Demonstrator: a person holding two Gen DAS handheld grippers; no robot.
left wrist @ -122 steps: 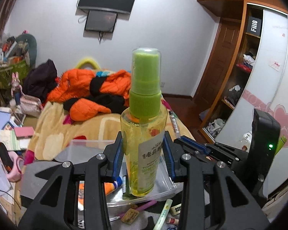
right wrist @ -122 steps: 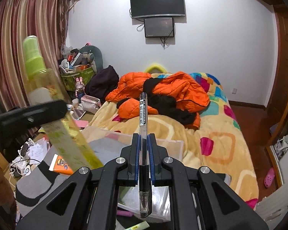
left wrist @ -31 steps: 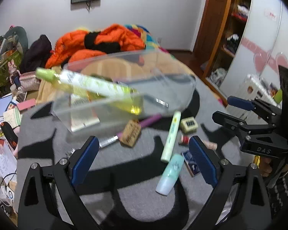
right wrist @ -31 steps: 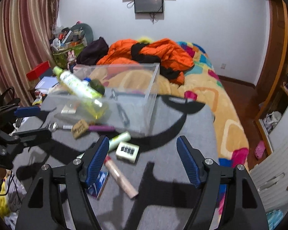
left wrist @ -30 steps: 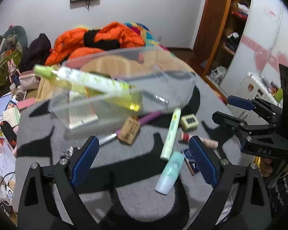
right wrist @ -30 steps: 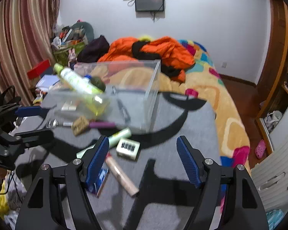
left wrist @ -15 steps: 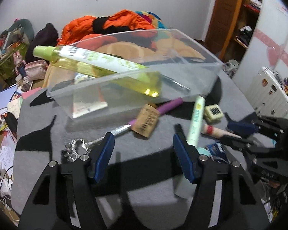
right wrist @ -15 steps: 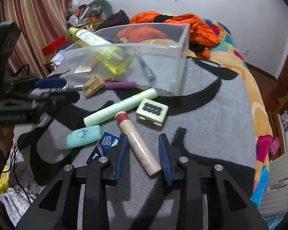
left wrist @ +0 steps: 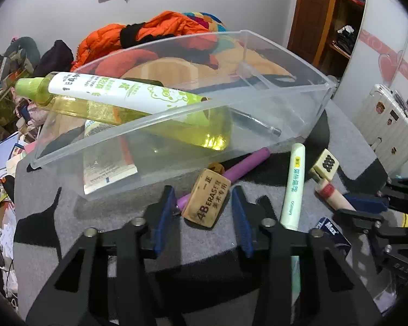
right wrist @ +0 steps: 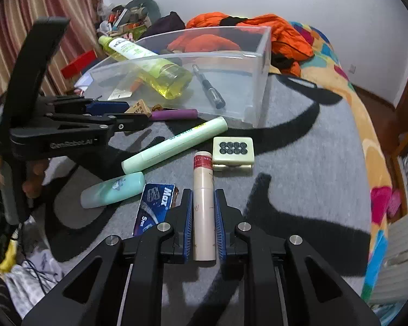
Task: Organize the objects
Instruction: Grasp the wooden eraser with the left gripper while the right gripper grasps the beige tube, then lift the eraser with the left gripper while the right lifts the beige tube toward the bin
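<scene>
A clear plastic bin (left wrist: 176,125) (right wrist: 258,81) stands on the grey mat and holds a yellow spray bottle (left wrist: 127,103) (right wrist: 152,68) and a black pen (right wrist: 208,87). My left gripper (left wrist: 202,206) is open, its jaws on either side of a tan eraser (left wrist: 208,202) that lies on the mat by a purple pen (left wrist: 247,163). My right gripper (right wrist: 203,198) has its pads against a beige tube with a red band (right wrist: 203,187) that lies on the mat.
On the mat lie a pale green marker (right wrist: 174,145), a mint tube (right wrist: 114,188), a blue Max box (right wrist: 155,203) and a cream tile with black dots (right wrist: 233,152). A bed with orange jackets (right wrist: 258,27) is behind.
Both grippers came down and forward to the mat. The left jaws narrowed around the eraser. The right jaws closed in on the beige tube.
</scene>
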